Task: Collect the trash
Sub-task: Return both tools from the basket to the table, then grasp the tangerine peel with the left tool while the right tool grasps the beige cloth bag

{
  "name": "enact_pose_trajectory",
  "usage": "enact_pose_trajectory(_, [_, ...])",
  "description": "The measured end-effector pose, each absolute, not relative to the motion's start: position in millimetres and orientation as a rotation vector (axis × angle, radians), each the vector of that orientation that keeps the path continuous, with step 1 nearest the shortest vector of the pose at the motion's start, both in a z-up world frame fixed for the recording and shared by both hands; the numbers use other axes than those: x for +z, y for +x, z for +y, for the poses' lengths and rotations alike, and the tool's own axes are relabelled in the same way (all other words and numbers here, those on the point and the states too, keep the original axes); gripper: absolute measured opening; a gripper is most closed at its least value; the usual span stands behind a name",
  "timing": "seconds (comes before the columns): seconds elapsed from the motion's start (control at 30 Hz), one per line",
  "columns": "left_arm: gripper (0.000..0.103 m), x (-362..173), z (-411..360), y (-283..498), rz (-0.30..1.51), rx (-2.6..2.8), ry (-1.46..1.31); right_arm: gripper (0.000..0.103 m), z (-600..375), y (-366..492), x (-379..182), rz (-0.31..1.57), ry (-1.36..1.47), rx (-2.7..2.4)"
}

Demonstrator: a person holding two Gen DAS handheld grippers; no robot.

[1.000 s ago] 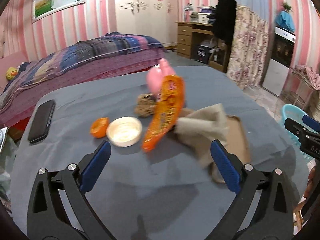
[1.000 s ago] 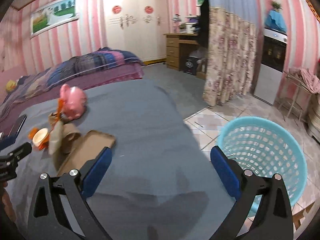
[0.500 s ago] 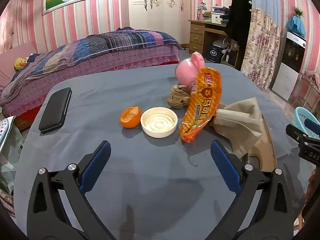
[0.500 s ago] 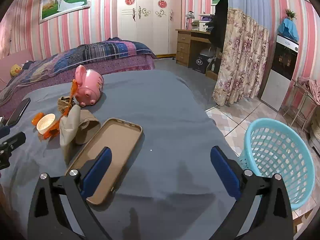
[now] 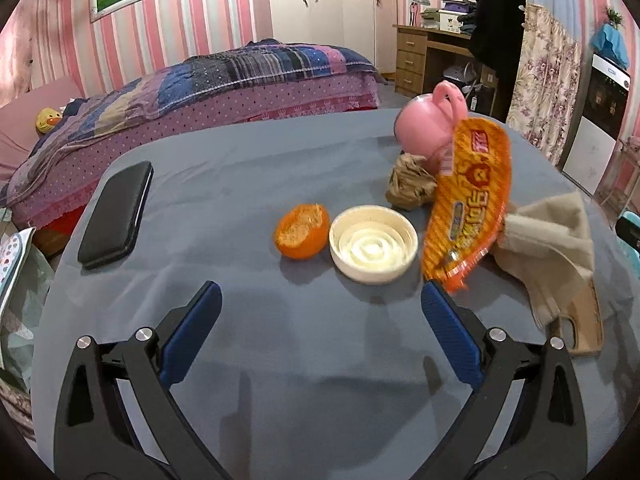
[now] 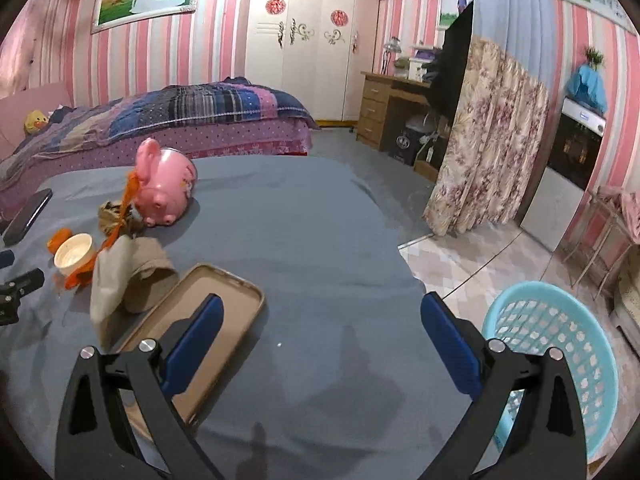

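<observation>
Over the grey tablecloth (image 5: 320,360) in the left wrist view, the left gripper (image 5: 320,320) hovers with jaws wide apart and empty, facing an orange peel (image 5: 301,233), a white lid (image 5: 373,245) just beside it, an orange snack wrapper (image 5: 470,200) leaning upright and a crumpled brown paper (image 5: 409,184); I judge this the approach, and the next move calls for lowering and closing on one piece. From the right wrist view, the right gripper (image 6: 320,328) also gapes empty above a phone case (image 6: 216,312), while the blue mesh basket (image 6: 560,360) waits on the tiled floor beside the table, in a pink-striped bedroom.
</observation>
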State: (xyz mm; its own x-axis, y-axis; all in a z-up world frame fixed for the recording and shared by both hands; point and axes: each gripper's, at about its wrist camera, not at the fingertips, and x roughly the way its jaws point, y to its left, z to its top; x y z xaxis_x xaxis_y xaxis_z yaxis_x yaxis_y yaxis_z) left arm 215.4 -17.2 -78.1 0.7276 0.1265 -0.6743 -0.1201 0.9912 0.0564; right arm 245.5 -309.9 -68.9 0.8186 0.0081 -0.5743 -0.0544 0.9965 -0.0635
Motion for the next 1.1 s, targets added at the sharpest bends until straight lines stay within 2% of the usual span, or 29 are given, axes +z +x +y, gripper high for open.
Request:
enact_pose_trajectory(0.2, [0.095,-71.6,5.2,238.2,0.739,0.166,-0.009,0.097,-314.2,247.4,-74.1,0.643,-0.046,0.044])
enact_pose_trajectory(0.43, [0.067,-81.7,32.5,268.0,0.793,0.142,-0.053,0.097,-305.7,242.6,-79.4,0.641,-0.072,0.05])
enact_pose_trajectory(0.53, [0.059,-85.4,28.8,277.1,0.802,0.084,-0.057,0.096,-300.7,242.4,-80.0,0.651,-0.087,0.053])
enact_pose_trajectory(0.6, [0.05,-87.1,26.3,278.7,0.802,0.055,-0.052,0.096,-295.6,240.8,-80.3,0.654,-0.099,0.053])
enact_pose_trajectory(0.67, [0.03,-89.7,25.5,278.6,0.813,0.0,-0.07,0.096,-291.1,238.1,-79.6,0.659,-0.099,0.064])
enact_pose_trajectory(0.77, [0.015,-90.0,27.2,273.7,0.812,-0.037,-0.09,0.096,-285.5,234.7,-77.4,0.656,-0.103,0.076])
enact_pose_trajectory(0.83, [0.01,-89.5,29.4,270.7,0.81,-0.031,-0.086,0.096,-279.7,231.5,-75.3,0.652,-0.113,0.085])
enact_pose_trajectory(1.1, [0.009,-74.7,53.4,237.6,0.772,0.073,-0.033,0.096,-252.9,225.0,-68.1,0.651,-0.127,0.15])
